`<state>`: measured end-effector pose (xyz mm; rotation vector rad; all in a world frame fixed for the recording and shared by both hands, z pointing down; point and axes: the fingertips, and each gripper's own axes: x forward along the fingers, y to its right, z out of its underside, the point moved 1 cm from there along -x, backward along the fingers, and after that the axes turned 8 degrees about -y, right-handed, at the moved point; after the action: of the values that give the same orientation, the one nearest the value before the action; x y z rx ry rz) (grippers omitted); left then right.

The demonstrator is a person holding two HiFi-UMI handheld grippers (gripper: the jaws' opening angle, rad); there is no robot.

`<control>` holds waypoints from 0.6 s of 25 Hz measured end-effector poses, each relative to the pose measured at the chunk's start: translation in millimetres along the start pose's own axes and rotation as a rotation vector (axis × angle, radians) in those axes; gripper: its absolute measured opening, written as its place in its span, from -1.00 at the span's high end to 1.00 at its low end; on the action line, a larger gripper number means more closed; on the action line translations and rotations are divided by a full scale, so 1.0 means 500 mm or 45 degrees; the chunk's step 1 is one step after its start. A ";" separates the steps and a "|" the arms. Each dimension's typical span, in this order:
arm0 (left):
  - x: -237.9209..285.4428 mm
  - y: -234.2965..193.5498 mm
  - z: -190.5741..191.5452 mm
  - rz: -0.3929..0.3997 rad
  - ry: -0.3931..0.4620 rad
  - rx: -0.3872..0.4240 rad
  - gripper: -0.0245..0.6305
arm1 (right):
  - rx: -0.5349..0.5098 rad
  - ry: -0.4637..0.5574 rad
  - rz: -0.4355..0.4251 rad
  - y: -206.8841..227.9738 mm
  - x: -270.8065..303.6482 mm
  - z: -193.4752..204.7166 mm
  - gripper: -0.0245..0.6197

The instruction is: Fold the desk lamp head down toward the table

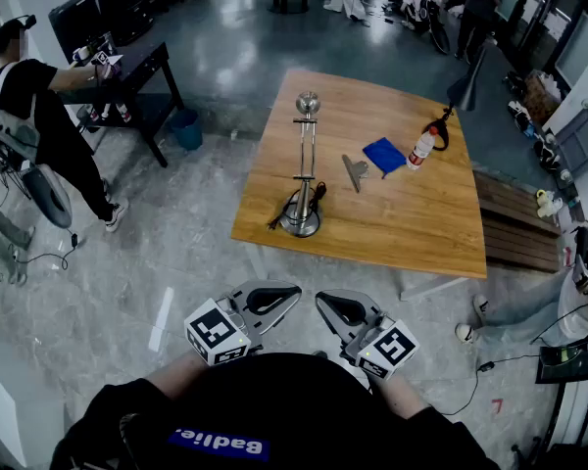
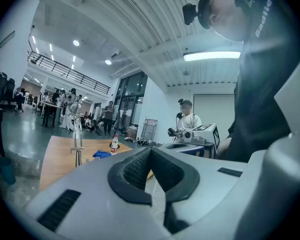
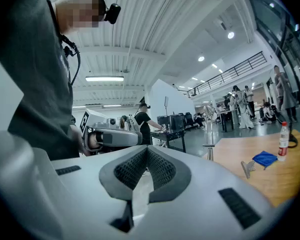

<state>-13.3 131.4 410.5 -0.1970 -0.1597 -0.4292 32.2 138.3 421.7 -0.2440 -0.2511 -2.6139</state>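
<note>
Though seemingly rigid metal, advise taking desk lamp (image 1: 305, 164) just under head (image 1: 308, 103), hinge likely stiff; left gripper (image 1: 291, 293) and right gripper (image 1: 322, 300) both closed, empty.

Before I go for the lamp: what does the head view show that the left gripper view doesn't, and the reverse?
Head view only: the lamp's round base and the black cable at it. Left gripper view only: the lit ceiling light, and the left gripper close up, fingers shut on nothing. Both: the upright desk lamp, bottle, blue cloth, wooden table.
</note>
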 end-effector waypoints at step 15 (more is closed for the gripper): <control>0.013 -0.001 0.010 -0.013 -0.007 -0.019 0.90 | -0.006 -0.010 -0.025 0.007 0.002 0.009 0.90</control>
<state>-8.4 129.6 416.7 -0.2118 -0.1628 -0.4405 33.9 135.8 426.6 -0.2542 -0.2515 -2.6334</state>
